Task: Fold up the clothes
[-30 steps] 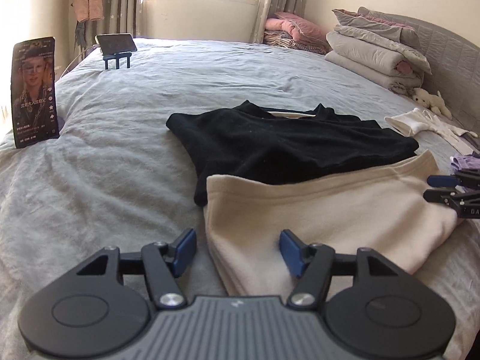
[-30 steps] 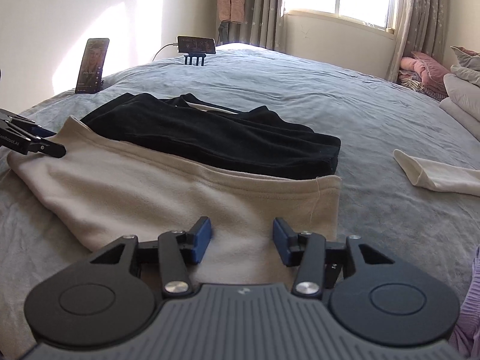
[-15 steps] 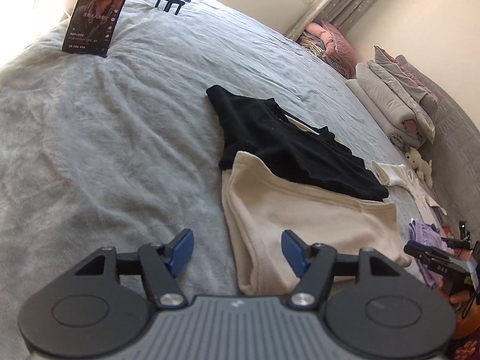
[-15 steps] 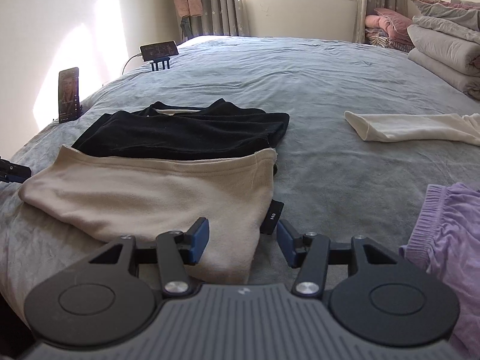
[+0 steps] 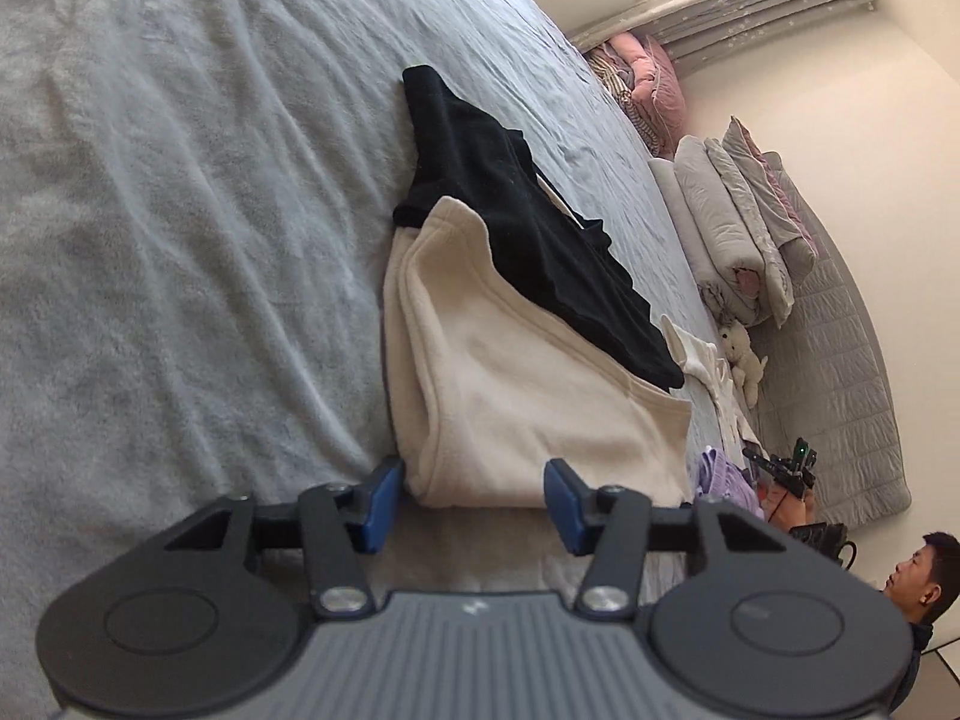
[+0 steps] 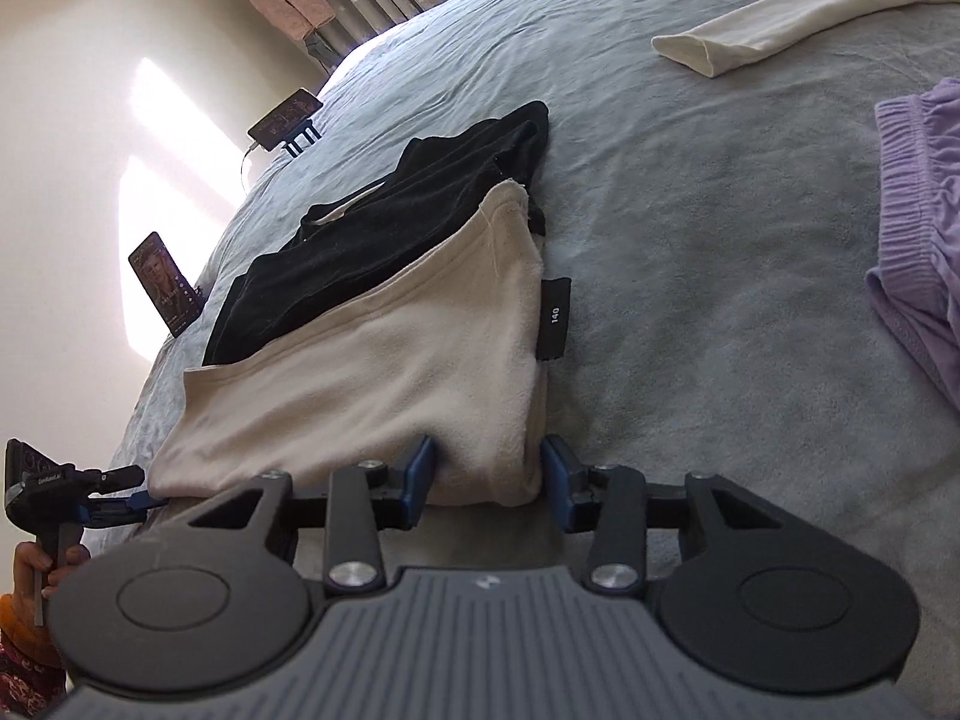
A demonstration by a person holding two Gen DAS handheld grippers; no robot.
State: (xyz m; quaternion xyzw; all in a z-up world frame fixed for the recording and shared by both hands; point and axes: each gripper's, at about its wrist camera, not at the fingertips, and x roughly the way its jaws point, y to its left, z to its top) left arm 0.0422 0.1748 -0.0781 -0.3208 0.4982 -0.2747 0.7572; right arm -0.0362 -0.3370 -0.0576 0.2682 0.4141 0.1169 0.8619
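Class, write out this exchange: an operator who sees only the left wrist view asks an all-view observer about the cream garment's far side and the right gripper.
Operator: Is anything sticking out beyond the cream garment?
Observer: Yes, a black tag printed 140 lies at its far side.
Operator: Is the right gripper open?
Observer: Open, its fingers straddling the garment's near edge.

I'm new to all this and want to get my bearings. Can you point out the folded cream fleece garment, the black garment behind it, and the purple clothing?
Folded cream fleece garment [image 6: 384, 378]: right wrist view, middle of its top face.
Black garment [image 6: 384, 228]: right wrist view, centre of the fabric.
Purple clothing [image 6: 924, 192]: right wrist view, its ribbed band.
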